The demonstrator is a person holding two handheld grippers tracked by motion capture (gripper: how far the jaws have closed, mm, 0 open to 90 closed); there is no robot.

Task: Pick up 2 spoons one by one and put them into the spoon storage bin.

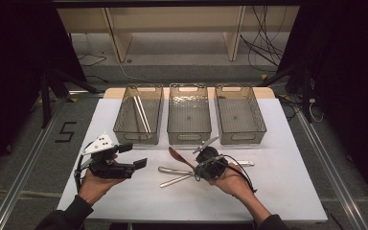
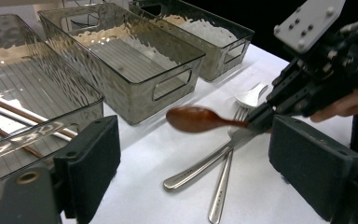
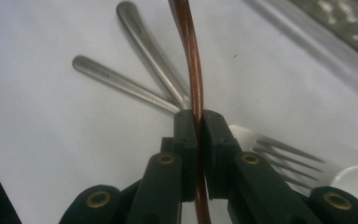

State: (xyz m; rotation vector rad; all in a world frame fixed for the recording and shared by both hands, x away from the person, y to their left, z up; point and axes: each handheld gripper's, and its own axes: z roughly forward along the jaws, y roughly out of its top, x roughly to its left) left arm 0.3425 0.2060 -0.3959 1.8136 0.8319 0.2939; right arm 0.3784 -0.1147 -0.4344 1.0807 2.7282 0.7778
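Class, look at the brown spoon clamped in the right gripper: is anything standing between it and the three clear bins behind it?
Nothing visible does. The brown spoon is lifted above the fork and metal spoon in the right gripper; bare white table separates it from the bins.

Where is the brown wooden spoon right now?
The wooden spoon is pinched by its handle in the right gripper, in front of the middle bin, just above the metal fork and spoon on the table.
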